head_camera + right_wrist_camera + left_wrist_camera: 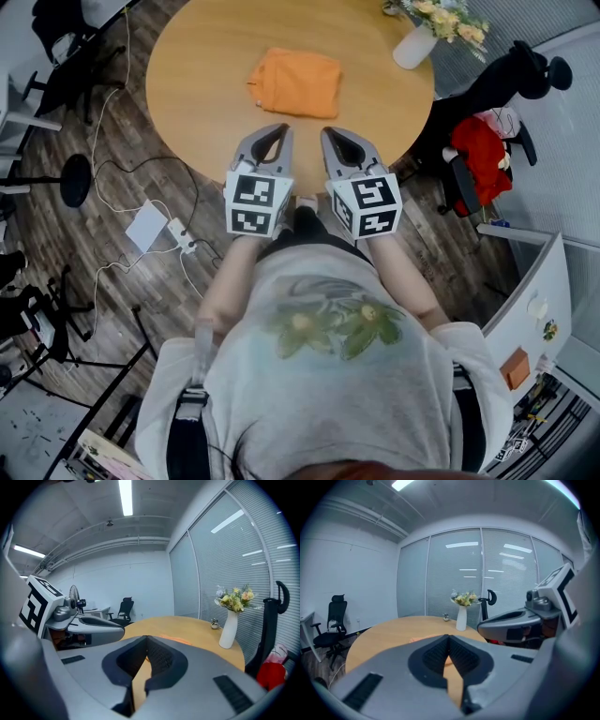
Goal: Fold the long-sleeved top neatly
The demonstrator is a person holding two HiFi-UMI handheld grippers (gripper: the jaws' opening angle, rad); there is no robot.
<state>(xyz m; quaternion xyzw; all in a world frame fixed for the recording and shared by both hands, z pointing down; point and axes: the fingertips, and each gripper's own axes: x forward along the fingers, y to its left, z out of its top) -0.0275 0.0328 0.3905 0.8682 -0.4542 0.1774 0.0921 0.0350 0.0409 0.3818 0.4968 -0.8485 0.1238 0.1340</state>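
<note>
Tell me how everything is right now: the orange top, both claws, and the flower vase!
Orange long-sleeved cloth top: folded into a neat rectangle, lying flat on the table.
Left claw: shut, empty, not touching the top.
Right claw: shut, empty, not touching the top.
White vase of flowers: standing upright near the table's edge.
Round wooden table: holding the top and vase.
</note>
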